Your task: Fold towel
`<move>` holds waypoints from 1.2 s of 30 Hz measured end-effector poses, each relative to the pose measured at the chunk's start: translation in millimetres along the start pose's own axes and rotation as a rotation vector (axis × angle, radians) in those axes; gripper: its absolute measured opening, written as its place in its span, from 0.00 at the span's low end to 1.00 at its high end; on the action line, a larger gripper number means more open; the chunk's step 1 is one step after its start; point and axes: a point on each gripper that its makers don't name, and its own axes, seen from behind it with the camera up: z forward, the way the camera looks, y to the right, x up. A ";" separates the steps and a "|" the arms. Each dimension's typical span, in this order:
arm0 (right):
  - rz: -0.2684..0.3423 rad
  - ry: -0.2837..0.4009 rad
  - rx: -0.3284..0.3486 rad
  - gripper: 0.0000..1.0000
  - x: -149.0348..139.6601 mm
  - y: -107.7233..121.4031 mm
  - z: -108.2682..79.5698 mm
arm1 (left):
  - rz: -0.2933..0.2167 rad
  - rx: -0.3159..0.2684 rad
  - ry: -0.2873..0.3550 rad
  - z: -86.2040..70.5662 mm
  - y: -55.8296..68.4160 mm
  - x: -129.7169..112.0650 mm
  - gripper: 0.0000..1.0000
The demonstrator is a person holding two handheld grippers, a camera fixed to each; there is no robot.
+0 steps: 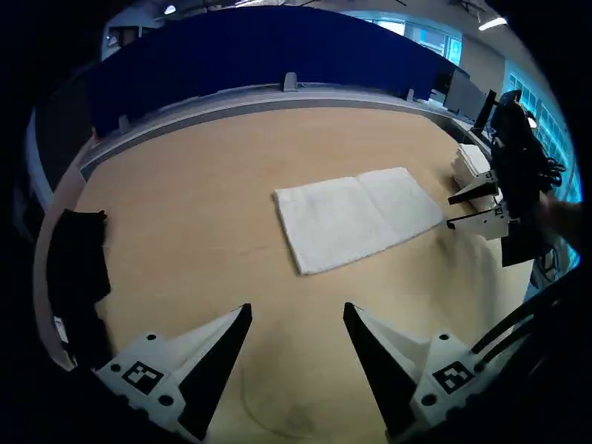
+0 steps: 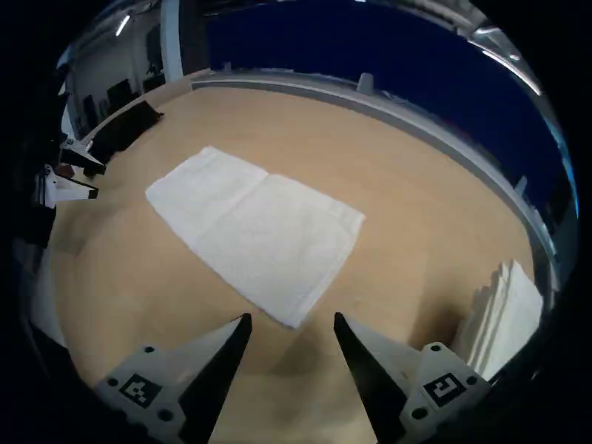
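A white towel [image 1: 359, 216] lies flat on the wooden table, with a crease across its middle. In the left gripper view my left gripper [image 1: 297, 320] is open, well short of the towel's near edge. The right gripper [image 1: 449, 213] appears there too, at the towel's right end, open. In the right gripper view the towel [image 2: 255, 226] spreads ahead, and my right gripper [image 2: 292, 329] stands open just before its near corner. The left gripper [image 2: 95, 181] shows small at the far left, off the towel.
A stack of folded white towels [image 2: 507, 314] sits at the right, also the stack [image 1: 470, 164]. A dark cloth [image 1: 74, 259] lies at the table's left edge. A blue partition [image 1: 259, 52] runs along the table's far side.
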 end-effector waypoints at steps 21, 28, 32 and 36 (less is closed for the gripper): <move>-0.109 -0.053 0.064 0.77 -4.2 -2.4 9.7 | -0.139 0.159 0.013 -70.6 -26.3 -63.3 0.92; -0.144 -0.071 0.090 0.69 -8.0 -3.6 9.0 | -0.190 0.202 0.015 -90.3 -33.3 -81.7 0.92; -0.166 -0.077 0.103 0.65 -8.9 -4.9 8.3 | -0.210 0.221 0.014 -98.5 -35.5 -90.4 0.92; -0.181 -0.086 0.110 0.56 -10.3 -3.2 9.0 | -0.224 0.231 0.012 -105.2 -36.1 -97.7 0.92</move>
